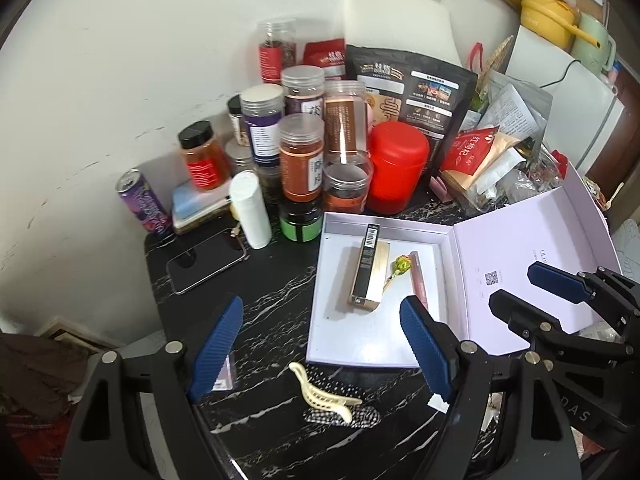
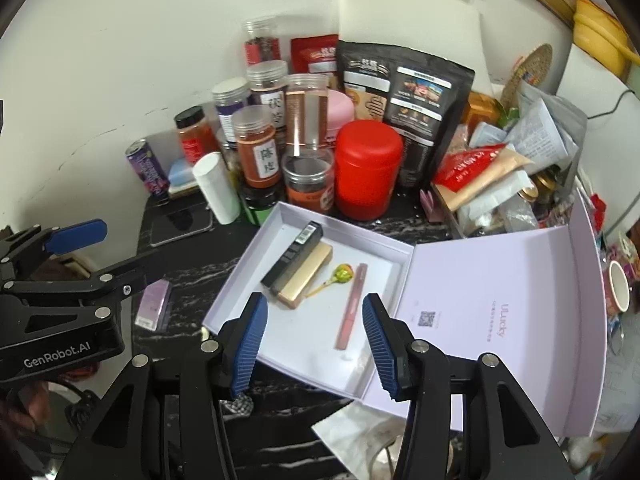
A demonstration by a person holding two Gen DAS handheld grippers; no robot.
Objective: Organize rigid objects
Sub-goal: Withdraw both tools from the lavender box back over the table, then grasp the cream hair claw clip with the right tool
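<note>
An open lilac gift box lies on the black marble table, its lid folded out to the right. Inside lie a gold box with a black carton on it, a lollipop and a pink-red pen. My left gripper is open and empty above a cream hair clip. My right gripper is open and empty over the box's near edge.
Jars, a red canister, a black pouch, a white tube and a can crowd the back. A phone lies at the left, a small lilac carton near the left gripper, and a mug at the right.
</note>
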